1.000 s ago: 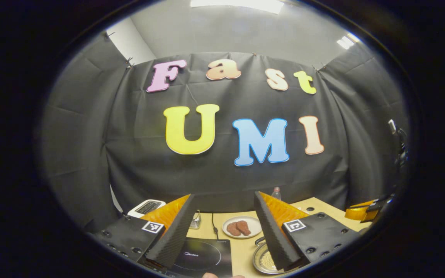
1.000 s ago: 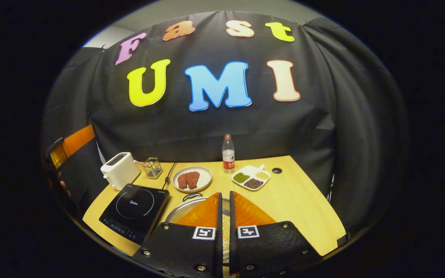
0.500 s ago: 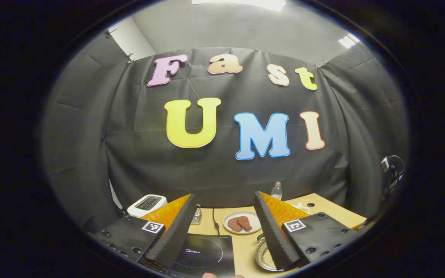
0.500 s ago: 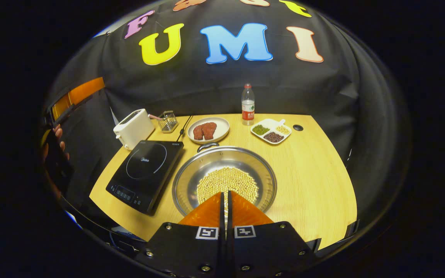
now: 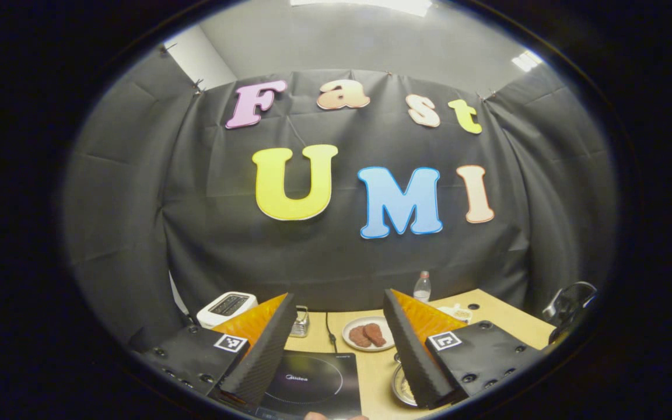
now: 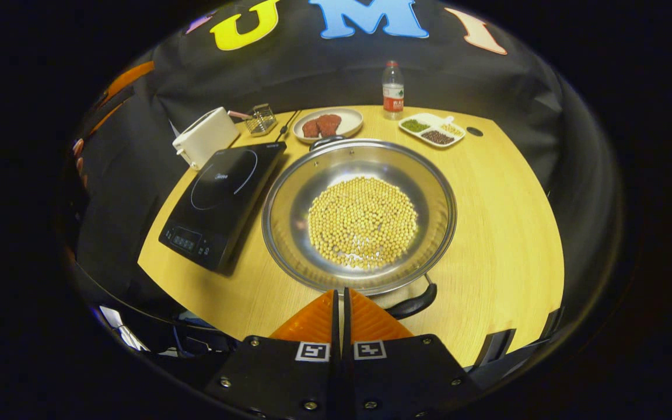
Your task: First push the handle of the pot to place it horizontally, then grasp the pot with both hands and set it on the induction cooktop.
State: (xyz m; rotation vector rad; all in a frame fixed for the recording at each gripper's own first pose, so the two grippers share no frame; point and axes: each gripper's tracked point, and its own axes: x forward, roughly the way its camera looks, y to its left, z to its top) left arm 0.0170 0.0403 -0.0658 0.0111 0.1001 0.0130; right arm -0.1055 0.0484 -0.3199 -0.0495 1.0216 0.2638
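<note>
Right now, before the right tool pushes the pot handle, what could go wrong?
1. The pot holds a heap of loose soybeans; a hard shove on the near handle may scatter them over the rim.
2. The pot's rim sits close to the induction cooktop, so a turning pot might bump it.
3. The right tool is shut and points beside the handle, not at it; it may slip past or scrape the table.

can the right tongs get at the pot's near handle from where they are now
Probably yes. The right tongs are shut and sit just short of the pot's near handle, which pokes out from under the rim of the pot toward them. Bare table surrounds it, and nothing lies between.
</note>
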